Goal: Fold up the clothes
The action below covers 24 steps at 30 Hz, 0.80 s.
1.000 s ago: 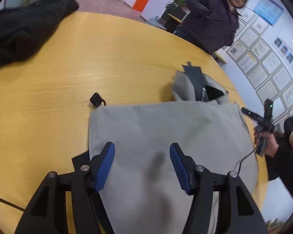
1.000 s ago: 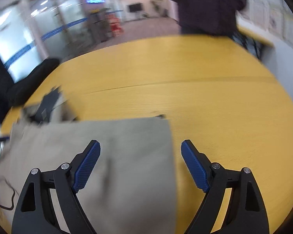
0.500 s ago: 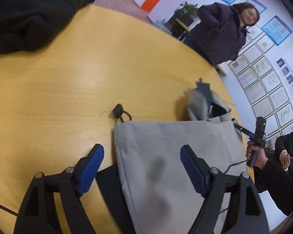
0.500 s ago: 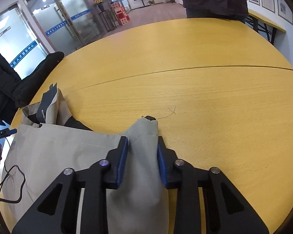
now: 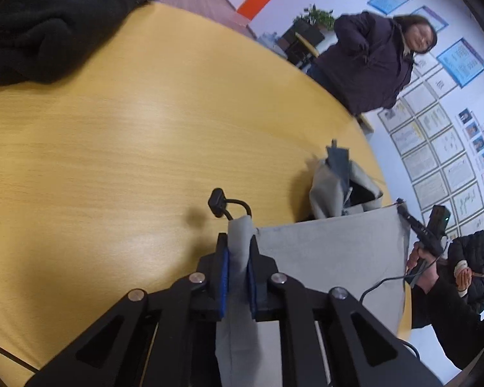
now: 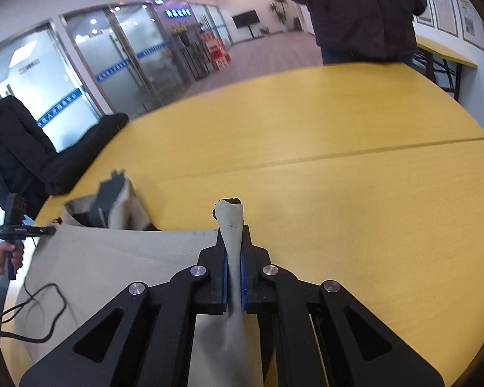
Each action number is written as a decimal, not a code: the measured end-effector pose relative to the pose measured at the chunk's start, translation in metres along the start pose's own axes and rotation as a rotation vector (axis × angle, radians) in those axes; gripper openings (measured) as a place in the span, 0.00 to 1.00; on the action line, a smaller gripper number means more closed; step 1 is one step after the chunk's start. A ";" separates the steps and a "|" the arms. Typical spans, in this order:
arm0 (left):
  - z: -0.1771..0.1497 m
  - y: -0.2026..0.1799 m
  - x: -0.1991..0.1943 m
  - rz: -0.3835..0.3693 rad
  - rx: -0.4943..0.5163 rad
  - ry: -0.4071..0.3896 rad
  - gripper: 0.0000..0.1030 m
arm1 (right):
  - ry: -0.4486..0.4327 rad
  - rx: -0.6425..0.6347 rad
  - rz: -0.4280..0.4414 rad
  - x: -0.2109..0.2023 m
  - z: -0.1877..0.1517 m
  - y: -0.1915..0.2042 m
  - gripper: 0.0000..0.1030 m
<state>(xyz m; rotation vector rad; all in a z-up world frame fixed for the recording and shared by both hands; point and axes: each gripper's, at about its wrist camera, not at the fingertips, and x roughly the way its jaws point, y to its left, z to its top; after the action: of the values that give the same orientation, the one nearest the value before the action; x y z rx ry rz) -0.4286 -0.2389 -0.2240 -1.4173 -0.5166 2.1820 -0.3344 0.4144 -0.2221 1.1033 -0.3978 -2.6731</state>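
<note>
Bright indoor ceiling light, soft shadows on the table (image 5: 119, 148), strong fisheye warping, blurred edges

The left gripper (image 5: 237, 269) is clamped tight, its blue pads (image 5: 224, 277) pressing a pinched-up fold of grey cloth (image 5: 240, 242) that pokes out past the fingertips. The right gripper (image 6: 234, 272) is closed the same way, blue pads (image 6: 244, 282) squeezing a raised corner of the same cloth, both pointing forward and slightly down

The garment (image 5: 332, 251) lies on the table (image 5: 145, 148), a corner pinched in each tongs, a coat (image 5: 48, 19) behind.
</note>
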 end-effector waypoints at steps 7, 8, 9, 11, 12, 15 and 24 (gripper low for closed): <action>-0.012 0.006 0.003 0.076 0.003 -0.012 0.14 | 0.126 0.027 -0.093 0.056 -0.011 -0.009 0.24; -0.014 0.005 0.000 0.092 0.010 -0.017 0.16 | 0.128 0.039 -0.119 0.056 -0.013 -0.010 0.39; -0.016 0.002 -0.006 0.106 0.016 -0.025 0.16 | 0.113 0.042 -0.125 0.050 -0.013 -0.008 0.46; -0.019 -0.009 -0.021 0.126 0.046 -0.041 0.17 | 0.056 0.018 -0.106 0.026 -0.012 0.001 0.53; -0.021 -0.020 -0.031 0.131 0.087 -0.050 0.17 | 0.017 0.000 -0.097 0.008 -0.013 0.010 0.58; -0.029 -0.060 -0.063 0.139 0.266 -0.072 0.22 | -0.105 -0.006 -0.066 -0.060 -0.027 0.033 0.74; -0.071 -0.190 0.005 0.025 0.881 0.124 0.65 | -0.040 0.424 -0.057 -0.174 -0.196 0.073 0.83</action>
<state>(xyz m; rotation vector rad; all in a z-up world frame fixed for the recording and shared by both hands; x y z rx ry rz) -0.3293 -0.0782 -0.1507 -1.0296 0.4724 1.9181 -0.0669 0.3670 -0.2181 1.1809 -0.9905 -2.7349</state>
